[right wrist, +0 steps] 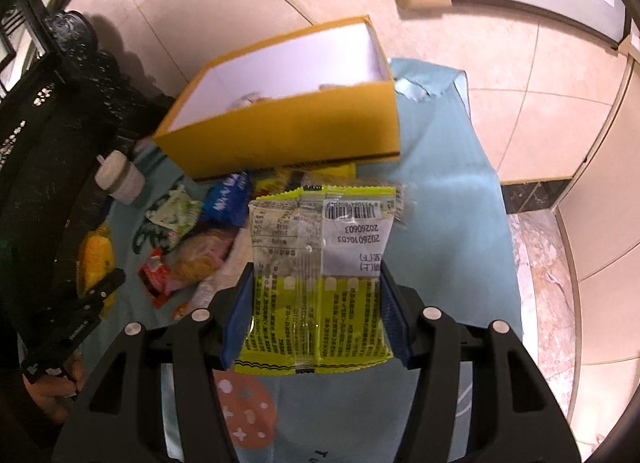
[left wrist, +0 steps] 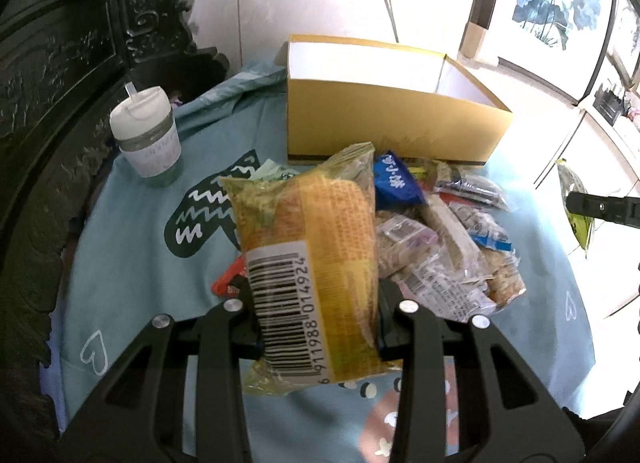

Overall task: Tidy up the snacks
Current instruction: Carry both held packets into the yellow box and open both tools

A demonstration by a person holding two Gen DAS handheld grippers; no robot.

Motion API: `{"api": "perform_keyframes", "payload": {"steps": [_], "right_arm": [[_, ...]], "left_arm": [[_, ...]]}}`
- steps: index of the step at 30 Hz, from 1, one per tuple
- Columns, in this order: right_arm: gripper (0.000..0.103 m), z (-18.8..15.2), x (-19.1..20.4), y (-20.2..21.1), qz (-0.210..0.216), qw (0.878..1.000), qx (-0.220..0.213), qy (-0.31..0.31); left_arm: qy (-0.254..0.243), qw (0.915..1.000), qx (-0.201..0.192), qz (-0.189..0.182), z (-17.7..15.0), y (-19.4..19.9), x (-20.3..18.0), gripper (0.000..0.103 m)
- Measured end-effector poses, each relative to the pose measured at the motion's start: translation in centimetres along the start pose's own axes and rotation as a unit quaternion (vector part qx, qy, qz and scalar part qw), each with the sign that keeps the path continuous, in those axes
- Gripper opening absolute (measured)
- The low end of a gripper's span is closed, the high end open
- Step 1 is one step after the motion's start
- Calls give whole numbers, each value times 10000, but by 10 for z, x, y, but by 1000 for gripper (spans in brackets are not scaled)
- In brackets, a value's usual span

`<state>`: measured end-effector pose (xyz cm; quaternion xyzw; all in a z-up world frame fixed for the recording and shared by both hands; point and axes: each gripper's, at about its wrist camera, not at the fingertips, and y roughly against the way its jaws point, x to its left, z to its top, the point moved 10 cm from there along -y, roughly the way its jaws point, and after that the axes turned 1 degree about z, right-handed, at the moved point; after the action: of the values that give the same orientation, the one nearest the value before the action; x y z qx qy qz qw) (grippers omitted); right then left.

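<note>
Left tongs (left wrist: 316, 315) clamped on crinkly yellow barcoded packet (left wrist: 308, 247), right tongs (right wrist: 316, 319) on flat lime-green sachet (right wrist: 320, 275).

one box (left wrist: 384, 115), one cup (left wrist: 146, 135) — two held packets (left wrist: 312, 255)

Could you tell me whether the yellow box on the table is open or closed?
Open. The yellow box has no lid on, and its white inside walls show from above in both wrist views.

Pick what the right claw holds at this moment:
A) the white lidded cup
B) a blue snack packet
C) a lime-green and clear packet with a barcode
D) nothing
C: the right claw pinches the lime-green and clear packet between both pads, barcode end pointing toward the yellow box.
</note>
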<state>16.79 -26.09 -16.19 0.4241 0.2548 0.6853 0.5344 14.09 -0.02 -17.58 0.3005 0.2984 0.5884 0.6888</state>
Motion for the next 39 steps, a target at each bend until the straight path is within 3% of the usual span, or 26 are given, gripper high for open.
{"api": "perform_keyframes", "payload": {"steps": [6,10,22,29,30,31,32,33,39], "right_arm": [[58,14,12,17,135,9997,-194,38],[58,37,21,34,237,9988,-430,88],[58,176,48,70,356,9906,-1258,404],[59,261,60,42,304,9878,-1462,435],[60,269,60,30,276,9898,-1332,433],[65,273,56,14,163,9926,-1133,399],[68,273,50,0,-3,9946,-969,359],[69,269,41,-11,-255,9954,-859,348],[69,197,12,-46,-406,9972,-449,442]], "left_arm": [[-26,9999,-100,-56,12,8,-3,37],[0,9994,-331,-126,40,19,-7,37],[-87,9899,-1370,-345,207,44,-45,36],[-497,9848,-1658,-142,298,17,-68,37],[-485,9852,-1638,-135,307,10,-68,42],[-456,9860,-1595,-176,312,1,-69,55],[-404,9889,-1422,-161,312,-14,-65,93],[-352,9902,-1354,-11,309,-23,-59,98],[-157,9970,-722,243,230,-62,-15,98]]}}
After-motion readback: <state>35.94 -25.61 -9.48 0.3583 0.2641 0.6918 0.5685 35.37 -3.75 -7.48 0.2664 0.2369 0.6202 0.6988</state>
